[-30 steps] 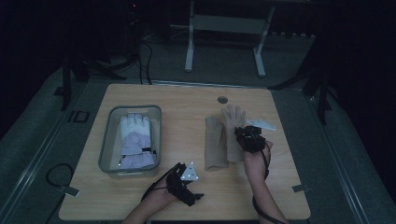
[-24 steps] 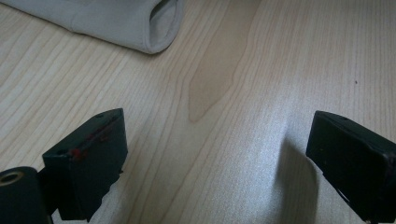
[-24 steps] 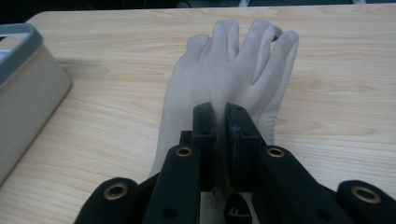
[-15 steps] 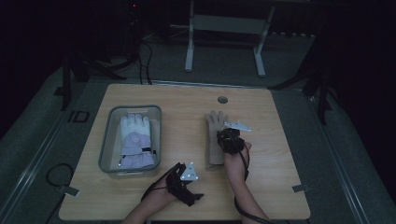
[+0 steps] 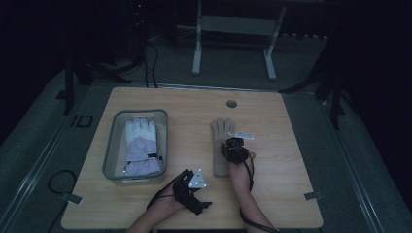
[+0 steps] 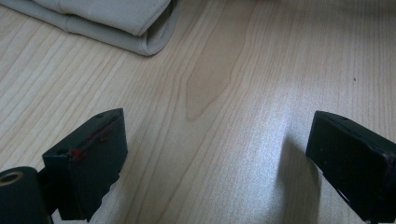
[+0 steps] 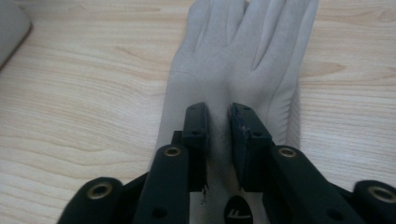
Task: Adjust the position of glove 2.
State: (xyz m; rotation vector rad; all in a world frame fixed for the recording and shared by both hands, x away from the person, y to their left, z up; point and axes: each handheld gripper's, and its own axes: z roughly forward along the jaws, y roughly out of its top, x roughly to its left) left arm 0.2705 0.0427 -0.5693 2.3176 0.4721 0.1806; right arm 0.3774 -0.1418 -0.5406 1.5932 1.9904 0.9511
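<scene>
A tan glove [image 5: 221,133] lies flat on the wooden table [image 5: 282,145], fingers pointing away from me. My right gripper [image 5: 234,145] rests on its palm; in the right gripper view the jaws [image 7: 218,112] stand nearly together, pinching a ridge of the glove [image 7: 243,60] between them. My left gripper [image 5: 194,191] sits near the front edge, left of the glove's cuff. Its jaws [image 6: 219,144] are wide open over bare wood, with the glove's cuff [image 6: 116,23] lying farther off at the upper left.
A clear plastic bin [image 5: 111,145] stands on the left half of the table and holds a white and lavender glove [image 5: 141,145]. A small round hole [image 5: 231,104] marks the table's far edge. Stand legs and cables lie on the floor beyond.
My right gripper has moved left from beside the glove onto its palm and closed there. The left gripper has stayed where it was.
</scene>
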